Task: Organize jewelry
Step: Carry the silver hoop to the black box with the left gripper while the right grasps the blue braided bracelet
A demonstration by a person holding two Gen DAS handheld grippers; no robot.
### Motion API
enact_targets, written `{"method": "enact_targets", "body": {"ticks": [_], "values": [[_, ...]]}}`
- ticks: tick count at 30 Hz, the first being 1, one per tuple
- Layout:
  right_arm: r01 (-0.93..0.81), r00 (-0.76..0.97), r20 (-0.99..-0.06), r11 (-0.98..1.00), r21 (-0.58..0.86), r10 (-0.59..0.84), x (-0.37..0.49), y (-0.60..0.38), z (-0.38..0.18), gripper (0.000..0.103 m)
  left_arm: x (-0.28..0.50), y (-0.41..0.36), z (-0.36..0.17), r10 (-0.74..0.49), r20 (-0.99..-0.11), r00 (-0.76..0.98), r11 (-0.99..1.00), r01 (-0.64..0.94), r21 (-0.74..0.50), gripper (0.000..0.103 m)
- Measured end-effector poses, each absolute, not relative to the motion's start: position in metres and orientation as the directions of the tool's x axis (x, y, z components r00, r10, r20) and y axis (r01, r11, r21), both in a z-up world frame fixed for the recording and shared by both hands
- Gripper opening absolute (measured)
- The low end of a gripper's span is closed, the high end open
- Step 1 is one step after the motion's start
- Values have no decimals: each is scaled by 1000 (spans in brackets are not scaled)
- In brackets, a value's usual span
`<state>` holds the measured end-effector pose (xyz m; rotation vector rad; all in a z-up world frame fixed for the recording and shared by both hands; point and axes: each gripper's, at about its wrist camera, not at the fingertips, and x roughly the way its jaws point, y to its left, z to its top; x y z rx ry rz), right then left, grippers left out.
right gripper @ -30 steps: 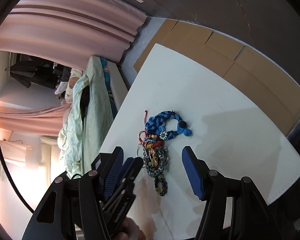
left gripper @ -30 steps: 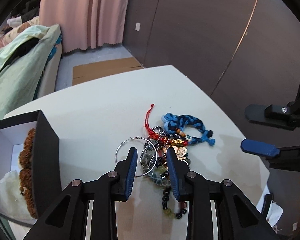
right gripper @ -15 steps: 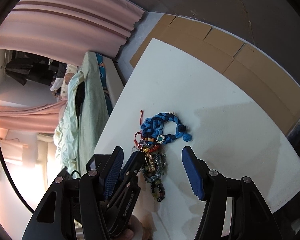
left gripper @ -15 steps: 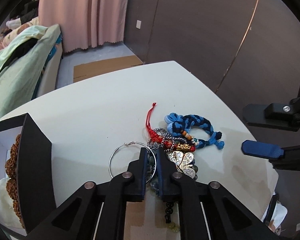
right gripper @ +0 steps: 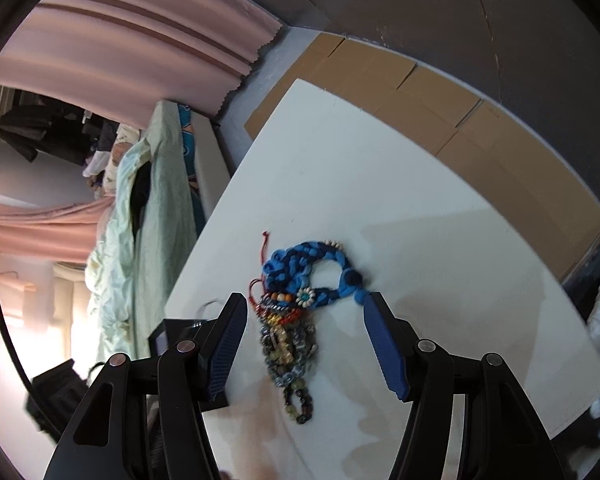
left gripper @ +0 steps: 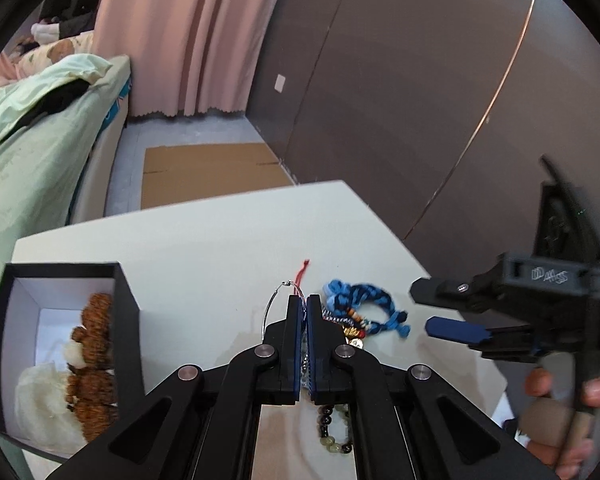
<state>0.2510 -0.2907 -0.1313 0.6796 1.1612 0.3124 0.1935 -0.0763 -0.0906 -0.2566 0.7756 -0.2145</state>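
Observation:
A pile of jewelry lies on the white table (left gripper: 204, 248): a blue braided bracelet (left gripper: 366, 306) (right gripper: 300, 264), red cord, metal charms and a dark bead bracelet (left gripper: 332, 432) (right gripper: 296, 396). My left gripper (left gripper: 304, 300) is shut on a thin silver hoop (left gripper: 274, 304), lifted off the table at the pile's left edge. My right gripper (right gripper: 304, 320) is open and empty, hovering over the pile; it also shows in the left wrist view (left gripper: 456, 328).
A black open box with white lining (left gripper: 124, 320) stands at the table's left and holds brown bead strings (left gripper: 94, 360) and white cloth. A bed with green bedding (left gripper: 28, 140) is beyond the table. Cardboard (left gripper: 208, 172) lies on the floor.
My left gripper closed on the silver hoop and lifted it, tilting upward. The box came fully into view. The right gripper stayed open over the pile.

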Motion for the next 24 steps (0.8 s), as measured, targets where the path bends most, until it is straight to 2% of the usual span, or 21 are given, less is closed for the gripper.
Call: {"method": "enact_targets", "body": {"ticks": [16, 18, 20, 21, 23, 24], "values": [[-5, 398, -872, 951, 309, 286, 271, -256, -136, 60, 173, -28, -53, -265, -583, 768, 930, 45, -364, 2], [-32, 405, -881, 967, 252, 243, 269, -249, -135, 54, 170, -22, -48, -259, -573, 778, 928, 37, -370, 2], [-63, 414, -895, 986, 153, 165, 267, -240, -134, 38, 165, -15, -45, -249, -565, 787, 928, 27, -371, 2], [-71, 422, -898, 992, 100, 121, 265, -237, -134, 34, 163, -13, -45, -244, -563, 790, 929, 22, -370, 2], [-75, 431, -899, 996, 48, 76, 263, -235, -134, 17, 159, -6, -43, -233, -560, 795, 929, 11, -371, 2], [-76, 430, -900, 996, 45, 74, 263, -236, -133, 14, 156, -3, -42, -226, -559, 797, 929, 4, -371, 2]]}}
